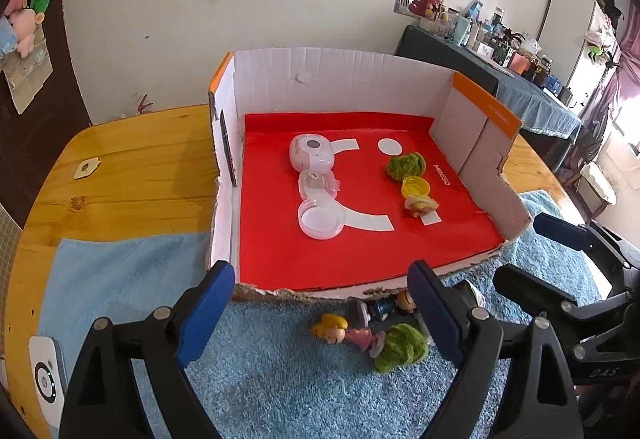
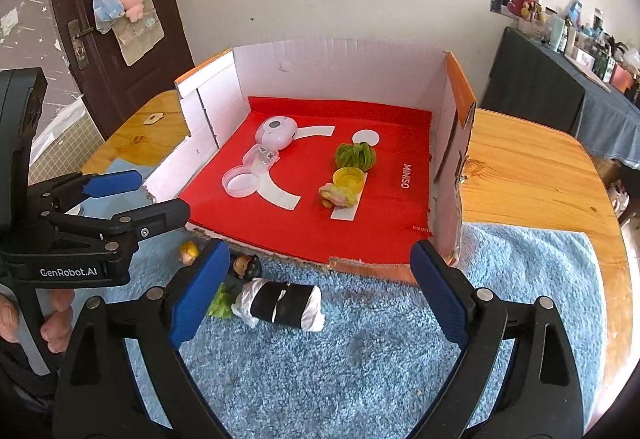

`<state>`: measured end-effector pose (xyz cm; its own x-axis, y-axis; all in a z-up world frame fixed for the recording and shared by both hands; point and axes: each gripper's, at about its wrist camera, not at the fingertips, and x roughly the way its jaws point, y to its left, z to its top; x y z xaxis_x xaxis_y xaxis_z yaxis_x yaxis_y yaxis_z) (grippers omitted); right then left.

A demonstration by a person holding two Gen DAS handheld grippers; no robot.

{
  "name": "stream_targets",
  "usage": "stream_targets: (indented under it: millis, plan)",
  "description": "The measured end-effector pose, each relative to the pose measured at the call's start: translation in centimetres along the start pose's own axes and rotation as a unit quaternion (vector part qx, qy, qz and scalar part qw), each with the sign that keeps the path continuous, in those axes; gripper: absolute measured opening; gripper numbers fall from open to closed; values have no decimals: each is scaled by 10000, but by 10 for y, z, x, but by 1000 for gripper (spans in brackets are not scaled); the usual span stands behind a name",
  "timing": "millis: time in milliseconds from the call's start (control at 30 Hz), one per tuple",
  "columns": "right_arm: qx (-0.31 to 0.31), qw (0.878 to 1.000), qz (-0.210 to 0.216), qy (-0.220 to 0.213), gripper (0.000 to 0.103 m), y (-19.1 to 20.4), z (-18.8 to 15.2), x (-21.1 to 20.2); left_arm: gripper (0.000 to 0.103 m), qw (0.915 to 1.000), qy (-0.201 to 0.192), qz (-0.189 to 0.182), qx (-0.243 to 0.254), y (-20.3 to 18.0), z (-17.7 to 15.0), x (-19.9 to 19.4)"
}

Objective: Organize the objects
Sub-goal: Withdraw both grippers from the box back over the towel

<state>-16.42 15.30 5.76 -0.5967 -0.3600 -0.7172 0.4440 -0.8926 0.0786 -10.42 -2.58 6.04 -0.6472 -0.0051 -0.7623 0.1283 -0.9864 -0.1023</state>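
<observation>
Both the left claw [image 1: 320, 313] and right claw [image 2: 318, 289] gape empty just before the cardboard box [image 2: 340, 59], where the soft, light rolled bundle [image 2: 282, 305] suits a mid-body pinch.

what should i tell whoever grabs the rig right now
Left gripper: open, nothing between its fingers, above the blue towel.
Right gripper: open and empty too, above the same towel.
In the box, on the red mat: a column with the pink case, the small clear box and the round lid; a second column with a green ball, the yellow cup and a small doll.
Still on the towel in front of the box: the blonde doll, a dark figure, another green ball, and the black and white roll.
Left to do: probably move these four into the box.
</observation>
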Motion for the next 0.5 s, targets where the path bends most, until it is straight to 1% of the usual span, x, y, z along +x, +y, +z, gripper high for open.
stream_targets:
  millis: [133,267,367,500]
  plan:
    - [-23,10000,-9,-15,93,4,-4,-5,95,10000,-45,23,2,-1,-2,-4]
    - [-26,10000,-3,-40,93,6,-8,-10,96,10000,-72,45,-10,-1,-10,-12]
    - [-41,10000,-4,-49,93,9,-11,-14,98,9999,-87,66,-35,0,-15,-18]
    - [-52,10000,-11,-50,93,11,-14,-16,98,9999,-88,72,-68,2,-21,-23]
